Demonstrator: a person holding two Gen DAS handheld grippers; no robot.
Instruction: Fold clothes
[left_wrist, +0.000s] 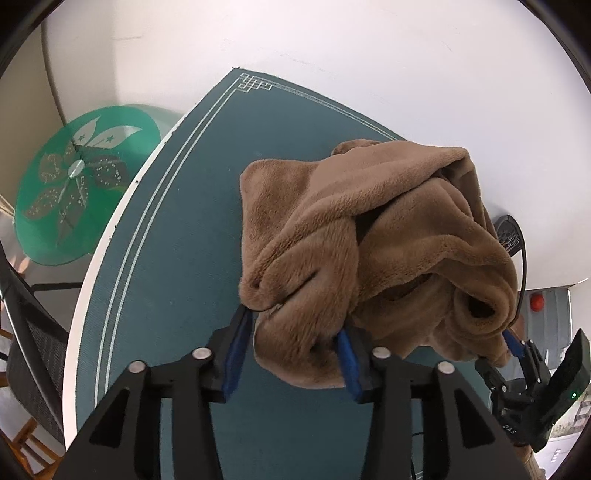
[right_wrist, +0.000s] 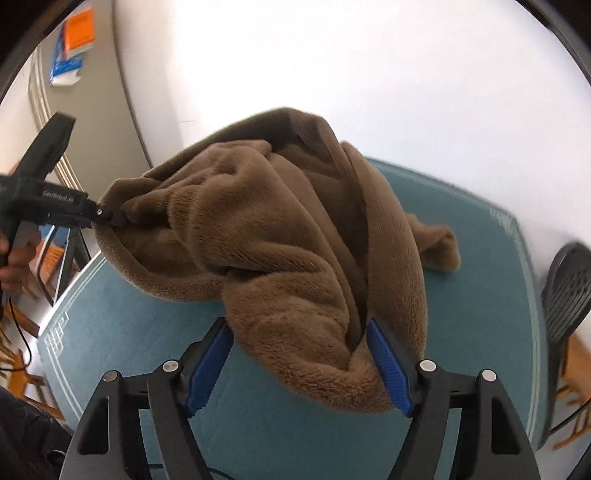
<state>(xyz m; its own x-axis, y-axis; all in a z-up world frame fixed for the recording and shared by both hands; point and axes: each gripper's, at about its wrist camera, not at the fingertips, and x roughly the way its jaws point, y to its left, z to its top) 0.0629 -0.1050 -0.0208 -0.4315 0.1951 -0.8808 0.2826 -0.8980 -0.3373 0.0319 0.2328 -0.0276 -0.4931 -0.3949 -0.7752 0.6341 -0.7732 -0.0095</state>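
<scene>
A brown plush garment (left_wrist: 369, 206) lies bunched in a tall heap on the teal mat (left_wrist: 184, 258). My left gripper (left_wrist: 293, 332) stands open at the heap's near left corner. A fold of plush sits between its blue pads (left_wrist: 236, 350) and brushes both. In the right wrist view the garment (right_wrist: 277, 221) rises over the mat (right_wrist: 129, 332). My right gripper (right_wrist: 297, 325) is wide open around a hanging fold; its left pad (right_wrist: 208, 358) is clear of the cloth and the right pad touches it. The left gripper (right_wrist: 110, 218) pokes into the heap's left edge. The right gripper (left_wrist: 517, 347) is half buried under cloth.
The mat lies on a white table (left_wrist: 369, 74). A green round glass top (left_wrist: 81, 181) stands beyond the left edge. Black mesh chairs (left_wrist: 33, 332) (right_wrist: 569, 288) flank the table. A black device with a cable (left_wrist: 511, 236) sits behind the heap. A hand (right_wrist: 14, 266) holds the left gripper's handle.
</scene>
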